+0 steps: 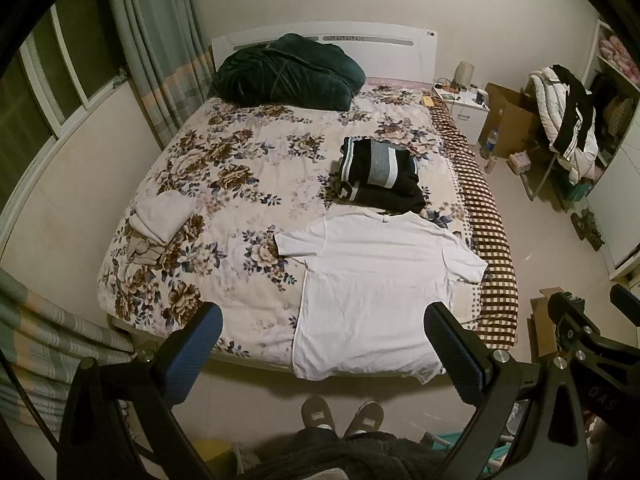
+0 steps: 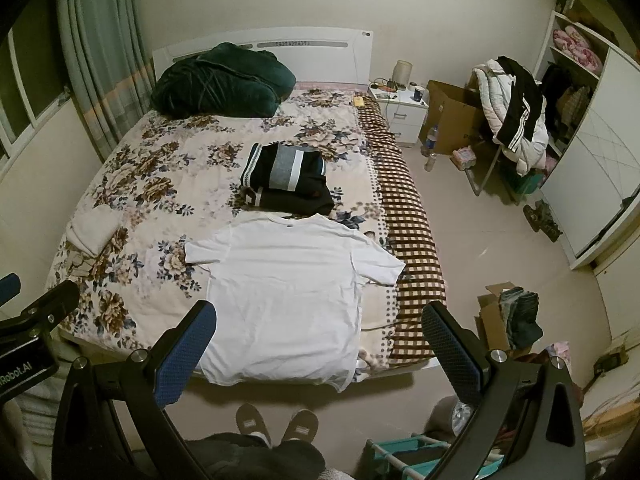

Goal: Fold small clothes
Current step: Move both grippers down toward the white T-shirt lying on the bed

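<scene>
White cotton T-shirt (image 1: 372, 292) lies flat on floral-quilted bed (image 1: 208, 184), collar far, hem at near edge, long axis running straight away from both tools. Left tool (image 1: 324, 344) spread wide, empty, above hem; right tool (image 2: 320, 340) also wide, nothing held, over shirt's right side. Both abt equally near. Folded dark striped clothes (image 1: 378, 174) stacked just beyond collar. Brown cardboard box (image 2: 506, 320) on floor holds dark garments.

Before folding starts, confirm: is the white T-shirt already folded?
No. The white T-shirt lies spread flat on the bed, both sleeves out.
</scene>
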Available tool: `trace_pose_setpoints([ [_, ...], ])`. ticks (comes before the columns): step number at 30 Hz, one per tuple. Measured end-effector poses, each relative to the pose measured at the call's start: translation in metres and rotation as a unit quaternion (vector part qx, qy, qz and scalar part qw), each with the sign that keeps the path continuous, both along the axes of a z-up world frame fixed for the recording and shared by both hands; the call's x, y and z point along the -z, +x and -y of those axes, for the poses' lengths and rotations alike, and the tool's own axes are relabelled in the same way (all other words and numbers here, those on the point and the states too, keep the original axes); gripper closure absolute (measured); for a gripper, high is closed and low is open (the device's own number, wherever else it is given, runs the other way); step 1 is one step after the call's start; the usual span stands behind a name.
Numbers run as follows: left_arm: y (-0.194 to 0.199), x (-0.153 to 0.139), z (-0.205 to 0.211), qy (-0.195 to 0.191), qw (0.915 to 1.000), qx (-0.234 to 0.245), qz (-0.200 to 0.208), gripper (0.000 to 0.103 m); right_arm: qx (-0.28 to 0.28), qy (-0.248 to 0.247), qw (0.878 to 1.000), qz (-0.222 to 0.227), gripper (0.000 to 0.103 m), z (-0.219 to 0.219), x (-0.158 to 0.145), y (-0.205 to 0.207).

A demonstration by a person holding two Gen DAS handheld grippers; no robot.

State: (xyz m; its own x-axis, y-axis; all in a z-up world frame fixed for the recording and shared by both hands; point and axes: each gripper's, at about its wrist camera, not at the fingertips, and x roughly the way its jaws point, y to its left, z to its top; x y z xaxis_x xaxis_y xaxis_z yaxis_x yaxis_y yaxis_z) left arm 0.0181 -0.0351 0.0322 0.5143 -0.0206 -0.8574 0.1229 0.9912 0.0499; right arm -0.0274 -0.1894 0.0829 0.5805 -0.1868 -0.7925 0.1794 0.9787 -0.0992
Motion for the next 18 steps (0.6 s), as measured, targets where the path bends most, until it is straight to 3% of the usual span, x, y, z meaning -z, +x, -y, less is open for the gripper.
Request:
trace_pose_setpoints([
  [5, 0.028, -0.011, 0.005, -0.009, 0.9999, 0.003, 0.006, 0.0, 0.001, 0.004, 1.0, 0.003, 0.0, -0.001, 0.008, -0.007],
  [9, 0.056, -0.002, 0.005, -0.004, 0.9995, -0.001, 0.031, 0.0, 0.013, 0.03, 0.999, 0.004, 0.0, 0.003, 0.017, 0.0],
  [15, 0.138, 0.057, 0.012, 0.013, 0.9992, -0.014, 0.034, 0.0, 0.066, 0.094, 0.993, -0.017, 0.0, 0.035, 0.069, 0.035],
  [18, 0.15, 0.1, 0.009, 0.018, 0.9996, -0.015, 0.018, 0.0, 0.098, 0.114, 0.988, -0.027, 0.0, 0.06, 0.117, 0.047],
])
